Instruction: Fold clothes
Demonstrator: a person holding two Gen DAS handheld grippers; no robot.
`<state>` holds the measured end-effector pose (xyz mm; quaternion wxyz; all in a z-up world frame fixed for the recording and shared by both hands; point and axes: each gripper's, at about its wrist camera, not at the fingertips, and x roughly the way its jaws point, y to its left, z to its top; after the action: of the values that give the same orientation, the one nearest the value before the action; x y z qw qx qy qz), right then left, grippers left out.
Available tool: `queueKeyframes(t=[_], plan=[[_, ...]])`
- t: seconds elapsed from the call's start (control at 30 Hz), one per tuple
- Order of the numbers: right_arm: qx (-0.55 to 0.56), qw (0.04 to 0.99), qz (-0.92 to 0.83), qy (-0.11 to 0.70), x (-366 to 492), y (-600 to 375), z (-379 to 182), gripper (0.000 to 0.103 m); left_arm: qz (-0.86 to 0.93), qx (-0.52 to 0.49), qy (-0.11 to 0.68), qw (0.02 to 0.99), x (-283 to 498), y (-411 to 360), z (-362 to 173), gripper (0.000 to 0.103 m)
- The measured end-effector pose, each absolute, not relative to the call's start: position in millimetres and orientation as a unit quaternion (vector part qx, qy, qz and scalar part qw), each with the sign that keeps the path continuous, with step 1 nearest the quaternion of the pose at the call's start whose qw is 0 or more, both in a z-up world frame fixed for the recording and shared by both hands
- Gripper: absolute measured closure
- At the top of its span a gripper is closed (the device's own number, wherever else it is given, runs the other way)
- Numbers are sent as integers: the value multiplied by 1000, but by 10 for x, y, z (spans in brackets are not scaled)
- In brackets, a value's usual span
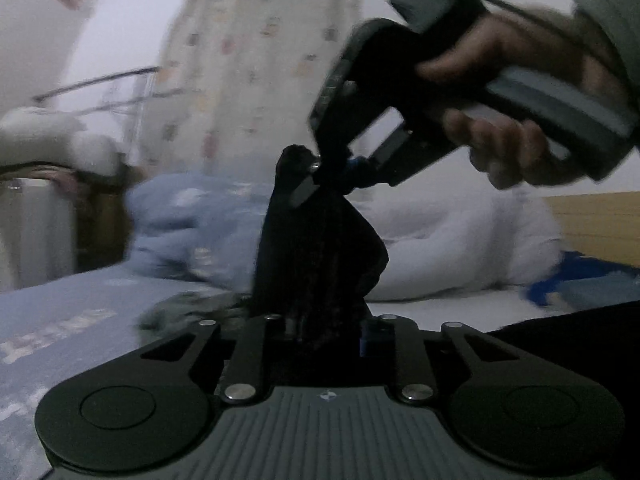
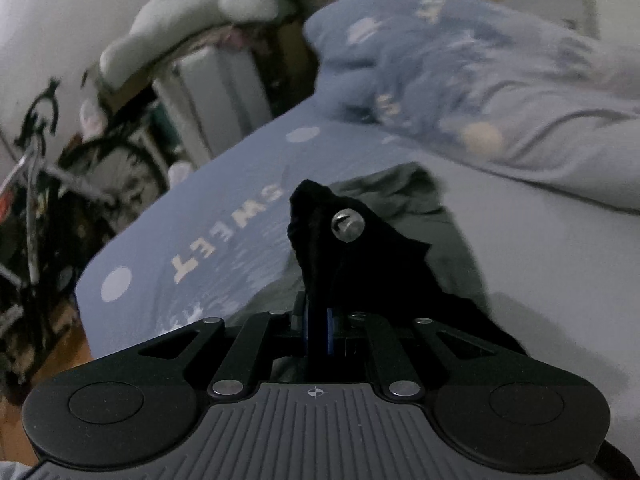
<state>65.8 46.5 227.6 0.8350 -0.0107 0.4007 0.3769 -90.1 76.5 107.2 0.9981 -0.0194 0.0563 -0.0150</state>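
A black garment (image 1: 316, 248) with a metal button hangs stretched between both grippers above the bed. My left gripper (image 1: 324, 336) is shut on its lower part. My right gripper (image 1: 340, 168) comes in from the upper right in the left wrist view and is shut on the garment's top edge near the button. In the right wrist view the right gripper (image 2: 318, 332) pinches the black garment (image 2: 344, 256) between blue pads, with the button (image 2: 347, 224) just ahead. A grey-green garment (image 2: 404, 196) lies on the bed beneath.
The bed sheet (image 2: 224, 216) is light blue with white letters. A crumpled blue quilt (image 2: 460, 80) and a white pillow (image 1: 460, 240) lie at the back. A bicycle (image 2: 52, 184) and a cabinet with plush toys (image 2: 192, 8) stand beside the bed.
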Motion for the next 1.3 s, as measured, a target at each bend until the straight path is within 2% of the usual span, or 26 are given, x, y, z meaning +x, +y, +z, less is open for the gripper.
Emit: queueKeyframes(t=[0.33,0.53,1.03,1.3], plan=[[80,867,297,393,463,-1400,2347,94,-197,23,105,974,-942,-409,1495,80],[112,879,255,386,296,-2535,2257,94,-255,33,119,959,-982,-1233,1547,80],[152,900,184,365,-324,-4525,1965,94,-340,68,134,928,-1204,-2602,1258,80],[126,898,124,403,-327,-5118,1485,94,-345,106,200,911,-1001,-3146,790,78]])
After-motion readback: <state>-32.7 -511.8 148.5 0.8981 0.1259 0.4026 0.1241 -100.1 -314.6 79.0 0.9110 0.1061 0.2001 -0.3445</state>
